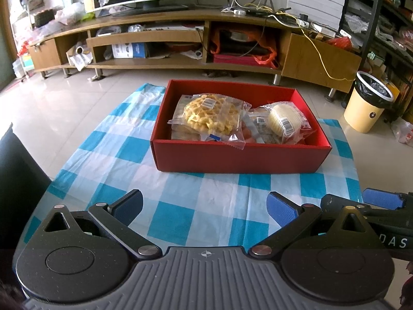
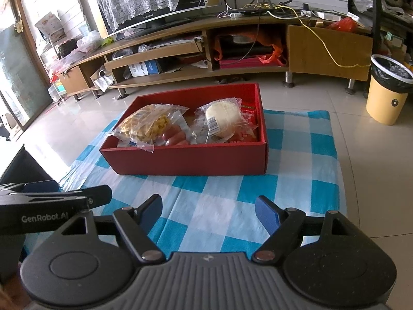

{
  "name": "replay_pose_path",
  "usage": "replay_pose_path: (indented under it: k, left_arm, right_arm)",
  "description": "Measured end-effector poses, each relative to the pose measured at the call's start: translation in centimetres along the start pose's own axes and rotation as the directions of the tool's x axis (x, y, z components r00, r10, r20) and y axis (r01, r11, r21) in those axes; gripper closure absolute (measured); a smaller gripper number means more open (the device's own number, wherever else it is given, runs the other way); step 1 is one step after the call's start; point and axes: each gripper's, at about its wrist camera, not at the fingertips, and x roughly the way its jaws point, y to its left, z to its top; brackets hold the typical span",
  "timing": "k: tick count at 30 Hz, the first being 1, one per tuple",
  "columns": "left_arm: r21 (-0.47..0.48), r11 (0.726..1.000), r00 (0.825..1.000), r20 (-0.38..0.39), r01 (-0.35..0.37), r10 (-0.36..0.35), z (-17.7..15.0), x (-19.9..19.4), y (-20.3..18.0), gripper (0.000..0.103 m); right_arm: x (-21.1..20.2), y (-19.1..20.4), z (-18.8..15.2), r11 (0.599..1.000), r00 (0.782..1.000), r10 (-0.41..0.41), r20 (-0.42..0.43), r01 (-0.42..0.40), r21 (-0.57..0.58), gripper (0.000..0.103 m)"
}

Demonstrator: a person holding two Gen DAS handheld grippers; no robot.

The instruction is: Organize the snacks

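Observation:
A red box (image 1: pixel 240 159) (image 2: pixel 191 160) sits on a blue-and-white checked cloth (image 1: pixel 206 196) (image 2: pixel 214 206). Inside lie a wrapped yellow waffle snack (image 1: pixel 209 115) (image 2: pixel 147 125), a wrapped pale round cake (image 1: pixel 284 120) (image 2: pixel 223 117), red sausages (image 2: pixel 174 135) and other packets. My left gripper (image 1: pixel 205 208) is open and empty, held over the cloth in front of the box. My right gripper (image 2: pixel 209 211) is open and empty, beside the left one, also short of the box. Each gripper shows at the edge of the other's view.
A long wooden TV stand (image 1: pixel 180 38) (image 2: pixel 206 49) with cluttered shelves runs along the back. A yellow waste bin (image 1: pixel 366 103) (image 2: pixel 387 90) stands on the tiled floor at the right. A dark object (image 1: pixel 18 168) sits at the cloth's left edge.

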Motion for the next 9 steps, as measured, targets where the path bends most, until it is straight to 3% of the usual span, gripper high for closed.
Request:
replay_pose_path:
  k: [9]
  left_arm:
    - [0.008,1.0,1.0,-0.007,0.008,-0.008,-0.25,-0.02,-0.02,0.0]
  right_arm:
    - [0.16,-0.13,-0.14,1.0,1.0,-0.002,-0.01,0.002,-0.003,0.023]
